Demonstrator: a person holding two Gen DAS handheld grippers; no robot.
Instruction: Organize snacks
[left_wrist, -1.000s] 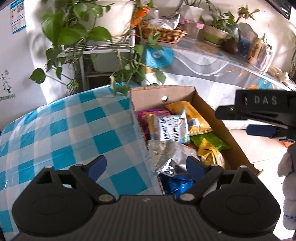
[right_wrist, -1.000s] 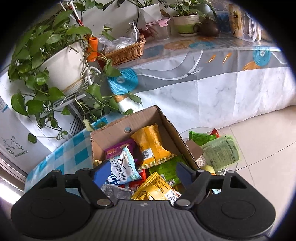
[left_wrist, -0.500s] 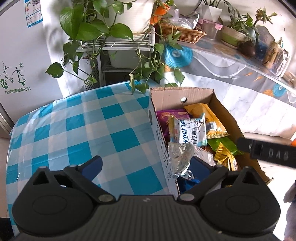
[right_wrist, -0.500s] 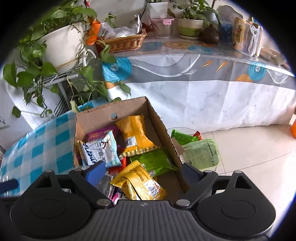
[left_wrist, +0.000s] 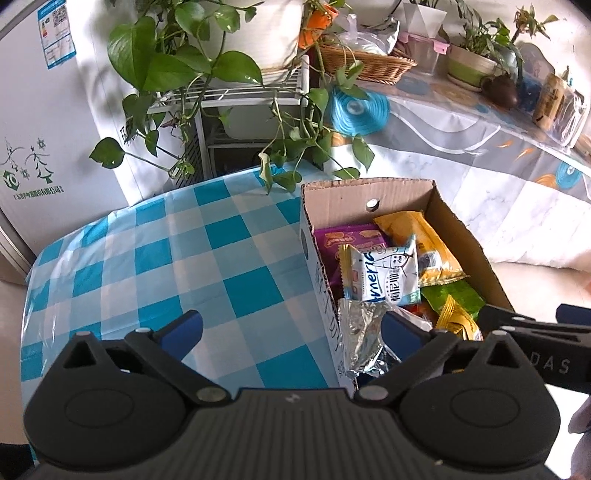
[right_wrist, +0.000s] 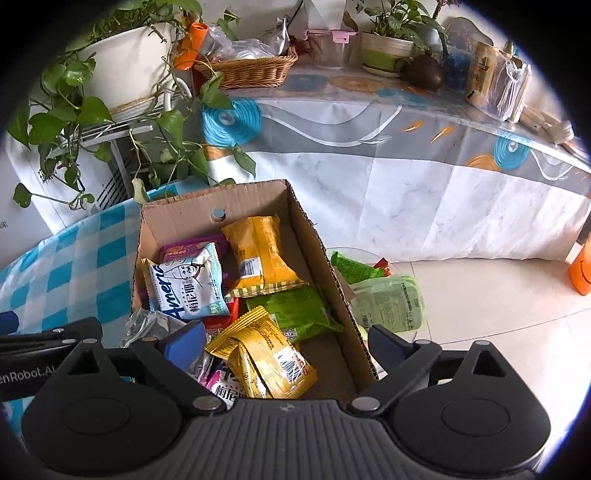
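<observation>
Cardboard walls of the open brown box (right_wrist: 314, 236) could be snagged, and the box dragged off the blue-checked tablecloth (left_wrist: 155, 258), since the left gripper (left_wrist: 291, 332), spread wide and empty, straddles one wall while the right gripper (right_wrist: 286, 338), its jaws opening on nothing, straddles the other. Yellow, green and white-blue snack packets (right_wrist: 188, 284) are piled loosely inside, just ahead of both grippers, and a green packet (right_wrist: 388, 302) is left outside, beyond the right gripper's right finger.

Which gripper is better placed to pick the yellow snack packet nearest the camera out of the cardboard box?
Right. The right gripper, jaws opening and empty, has the yellow packet between its fingers. The left gripper straddles the cardboard box wall, over the checked tablecloth.
</observation>
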